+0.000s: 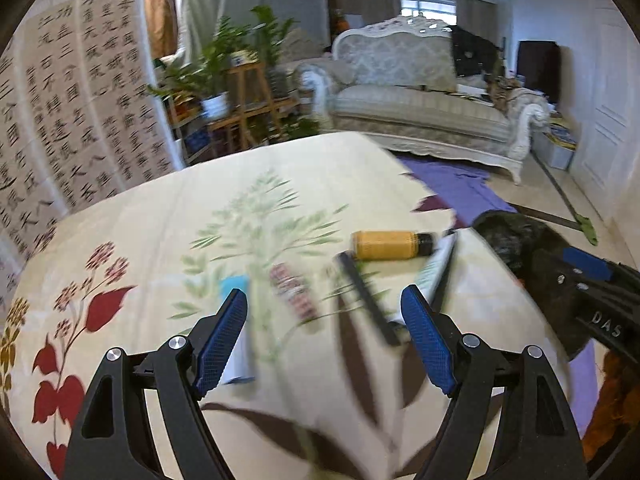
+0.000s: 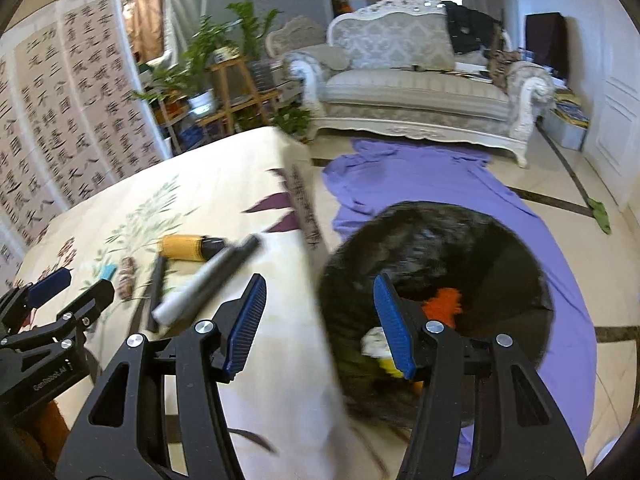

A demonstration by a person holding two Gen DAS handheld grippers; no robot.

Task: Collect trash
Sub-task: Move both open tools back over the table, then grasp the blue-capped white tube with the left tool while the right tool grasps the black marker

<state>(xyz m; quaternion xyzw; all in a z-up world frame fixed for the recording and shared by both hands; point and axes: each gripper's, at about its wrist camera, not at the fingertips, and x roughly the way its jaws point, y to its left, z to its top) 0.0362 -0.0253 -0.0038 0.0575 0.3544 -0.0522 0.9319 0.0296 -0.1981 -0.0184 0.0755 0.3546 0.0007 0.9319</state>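
Jaws of both the left gripper (image 1: 324,320) and right gripper (image 2: 320,316) stand apart, grasping nothing. Beyond the left one, a blue packet (image 1: 236,284), a patterned wrapper (image 1: 294,292), a black pen (image 1: 366,300) and a yellow bottle (image 1: 390,245) lie on the floral-clothed bench (image 1: 160,220). Past its edge, a black trash bag (image 2: 440,248) holds orange scraps (image 2: 444,304).

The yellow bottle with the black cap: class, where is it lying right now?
The yellow bottle lies on its side on the floral tablecloth, near the table's right edge, beside a white tube and a black marker.
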